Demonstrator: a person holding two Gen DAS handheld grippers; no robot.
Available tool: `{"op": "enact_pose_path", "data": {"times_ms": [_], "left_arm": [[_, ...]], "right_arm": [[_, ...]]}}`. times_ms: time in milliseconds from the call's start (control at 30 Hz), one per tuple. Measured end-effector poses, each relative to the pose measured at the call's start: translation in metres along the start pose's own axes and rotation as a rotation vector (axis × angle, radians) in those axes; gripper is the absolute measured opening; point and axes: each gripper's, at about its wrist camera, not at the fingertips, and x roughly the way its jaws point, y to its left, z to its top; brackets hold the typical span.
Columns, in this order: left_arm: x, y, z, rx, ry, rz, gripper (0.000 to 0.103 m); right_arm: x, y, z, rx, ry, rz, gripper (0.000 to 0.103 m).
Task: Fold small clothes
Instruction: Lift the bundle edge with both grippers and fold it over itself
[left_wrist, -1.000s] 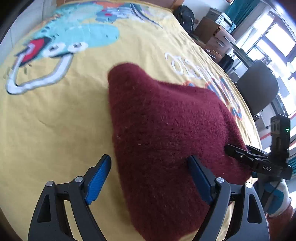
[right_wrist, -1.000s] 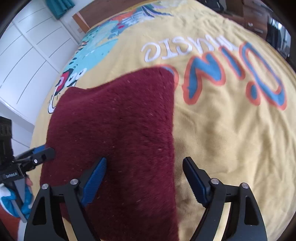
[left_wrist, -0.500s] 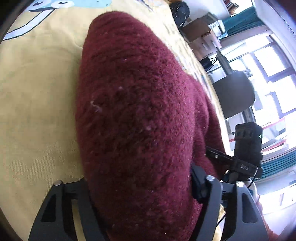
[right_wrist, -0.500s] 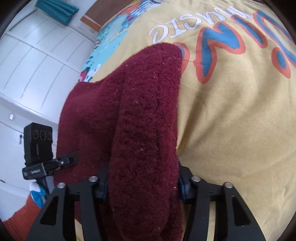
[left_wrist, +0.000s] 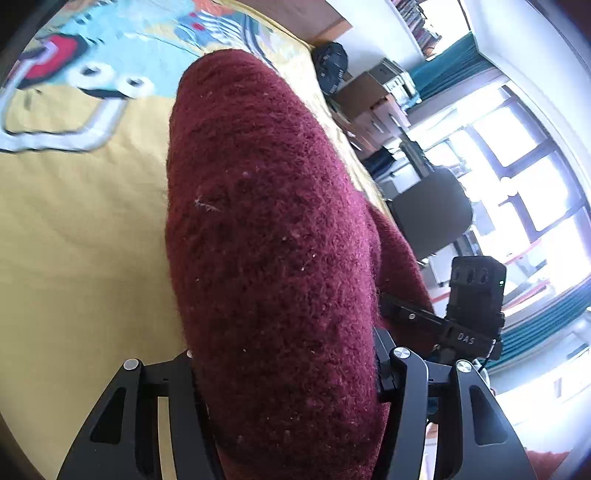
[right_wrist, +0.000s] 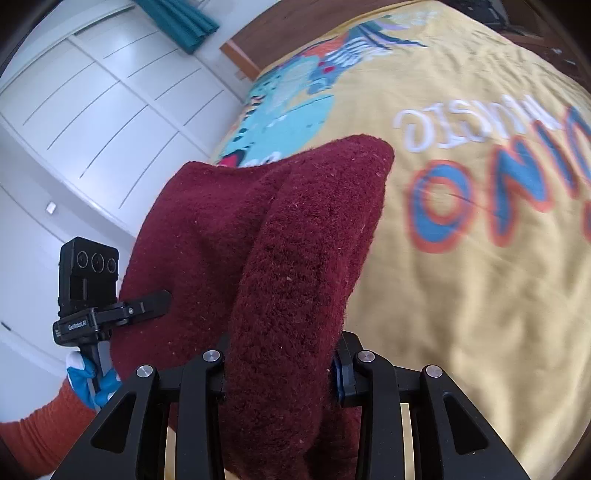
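Observation:
A maroon fuzzy knit garment (left_wrist: 258, 221) lies on a yellow cartoon-print bedspread (left_wrist: 74, 240), its near edge raised and bunched. My left gripper (left_wrist: 284, 369) has its jaws closing, and the pads press a thick fold of the cloth. In the right wrist view the same garment (right_wrist: 295, 240) rises in a ridge from my right gripper (right_wrist: 280, 354), whose jaws are also closing and squeeze the fold. Each gripper shows in the other's view, gripping the opposite corner: the right gripper (left_wrist: 406, 314) and the left gripper (right_wrist: 147, 302). The pads are mostly hidden by cloth.
The bedspread (right_wrist: 461, 314) stretches far ahead with large lettering. Beside the bed stand a dark office chair (left_wrist: 432, 214), wooden drawers (left_wrist: 369, 107) and a black bag (left_wrist: 332, 66). White wardrobe doors (right_wrist: 92, 129) are on the other side. An orange sleeve (right_wrist: 33, 432) holds the left gripper.
Both grippers went from wide open over the flat garment to closed on its near edge. The cloth has been lifted off the bed and bunched into a ridge.

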Motion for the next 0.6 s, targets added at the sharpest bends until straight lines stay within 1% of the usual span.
{"op": "enact_pose_path", "data": {"times_ms": [67, 100, 133, 167, 200, 233, 267, 300, 433, 533, 600], "left_arm": [[-0.009, 0.014, -0.001, 0.007, 0.009, 0.054, 0.050], [-0.011, 0.020, -0.004, 0.002, 0.022, 0.076, 0.051], [-0.010, 0.031, -0.007, -0.002, 0.047, 0.118, 0.052], [-0.007, 0.038, -0.011, 0.003, 0.071, 0.169, 0.055], [-0.003, 0.045, -0.015, 0.008, 0.094, 0.212, 0.058], [-0.001, 0.051, -0.019, 0.008, 0.112, 0.237, 0.060], [-0.002, 0.056, -0.024, 0.004, 0.114, 0.244, 0.066], [-0.006, 0.057, -0.026, 0.001, 0.106, 0.241, 0.070], [-0.024, 0.049, -0.032, 0.038, 0.091, 0.265, 0.071], [-0.042, 0.043, -0.044, 0.072, 0.083, 0.291, 0.071], [-0.045, 0.044, -0.054, 0.081, 0.073, 0.298, 0.071]], "right_arm": [[0.017, 0.008, -0.001, -0.002, 0.019, 0.003, 0.035], [0.026, 0.010, -0.002, -0.001, 0.033, -0.003, 0.035], [0.040, 0.012, -0.006, -0.002, 0.060, -0.019, 0.035], [0.054, 0.010, -0.012, -0.002, 0.093, -0.041, 0.036], [0.059, 0.008, -0.017, 0.002, 0.108, -0.057, 0.038], [0.064, 0.006, -0.023, 0.010, 0.115, -0.073, 0.040], [0.064, 0.003, -0.028, 0.020, 0.110, -0.071, 0.043], [0.061, 0.001, -0.031, 0.031, 0.104, -0.069, 0.046], [0.045, 0.005, -0.032, -0.015, 0.103, -0.117, 0.050], [0.020, 0.002, -0.042, -0.040, 0.091, -0.145, 0.052], [0.008, -0.004, -0.048, -0.050, 0.087, -0.161, 0.053]]}}
